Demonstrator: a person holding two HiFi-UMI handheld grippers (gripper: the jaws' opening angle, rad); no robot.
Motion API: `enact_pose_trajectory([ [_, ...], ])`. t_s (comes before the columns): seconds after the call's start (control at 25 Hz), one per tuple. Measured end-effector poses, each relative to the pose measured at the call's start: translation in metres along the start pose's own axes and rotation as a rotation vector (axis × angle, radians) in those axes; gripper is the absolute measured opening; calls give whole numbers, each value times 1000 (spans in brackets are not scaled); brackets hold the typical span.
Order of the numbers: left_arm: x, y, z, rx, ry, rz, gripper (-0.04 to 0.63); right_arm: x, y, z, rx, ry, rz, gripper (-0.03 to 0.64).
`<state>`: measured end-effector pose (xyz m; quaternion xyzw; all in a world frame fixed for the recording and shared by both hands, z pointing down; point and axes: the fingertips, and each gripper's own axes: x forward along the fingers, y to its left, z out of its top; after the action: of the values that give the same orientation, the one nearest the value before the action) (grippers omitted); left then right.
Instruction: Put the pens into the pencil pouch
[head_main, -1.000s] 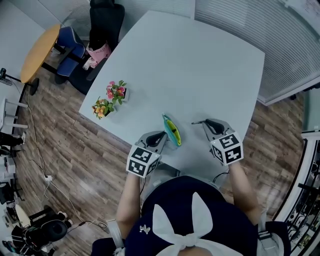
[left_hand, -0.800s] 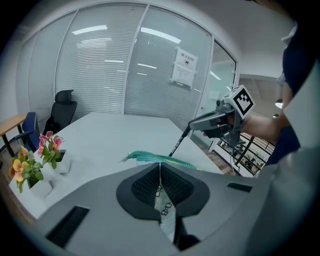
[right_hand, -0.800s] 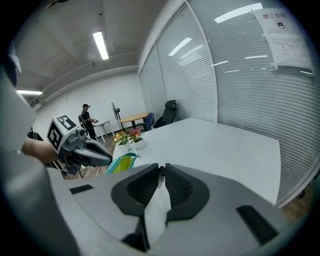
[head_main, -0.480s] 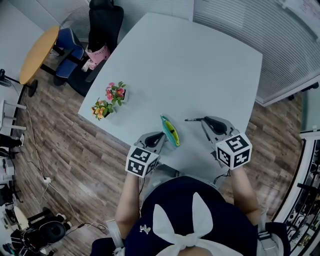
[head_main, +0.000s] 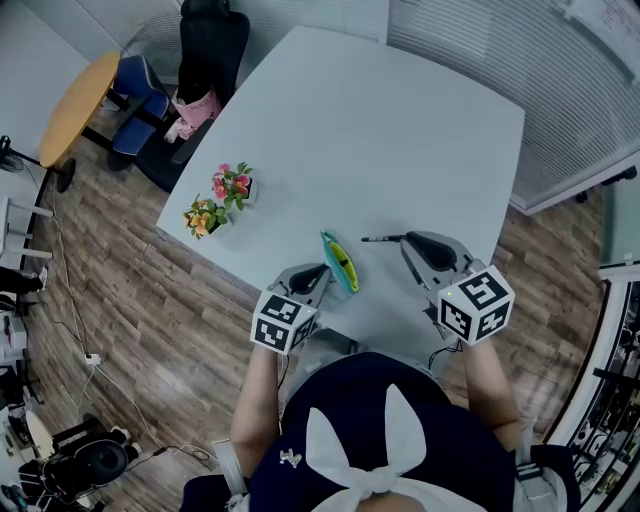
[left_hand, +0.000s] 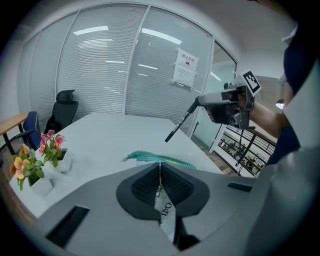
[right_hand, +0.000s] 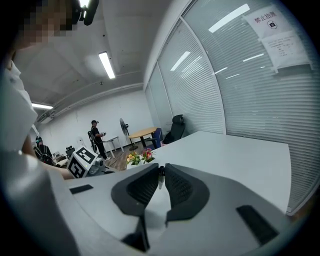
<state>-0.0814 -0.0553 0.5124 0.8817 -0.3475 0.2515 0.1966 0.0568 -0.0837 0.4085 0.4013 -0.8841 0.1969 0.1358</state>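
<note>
pen (head_main: 383, 239), black, pinched by its end in right tool (head_main: 408, 240), held above the counter (head_main: 380, 130) just right of the teal pencil pouch (head_main: 341, 262), tip pointing left at it; left tool (head_main: 325, 272) pressed together on the pouch's near edge, by the counter's near edge.
</note>
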Motion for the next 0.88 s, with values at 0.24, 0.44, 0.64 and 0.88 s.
enact_pose_trajectory([
  [0.24, 0, 0, -3, -6, -3, 0, 28, -1, 8, 1, -4, -6, 30, 49],
  [0.44, 2, 1, -3, -13, -4, -3, 26, -1, 14, 1, -17, -3, 46, 49],
  [0.64, 3, -2, -2, -4, -4, -6, 28, -3, 21, -1, -31, 7, 67, 49],
  [0.88, 5, -3, -1, 0, -2, -8, 26, 0, 28, -3, -59, 32, 98, 49],
])
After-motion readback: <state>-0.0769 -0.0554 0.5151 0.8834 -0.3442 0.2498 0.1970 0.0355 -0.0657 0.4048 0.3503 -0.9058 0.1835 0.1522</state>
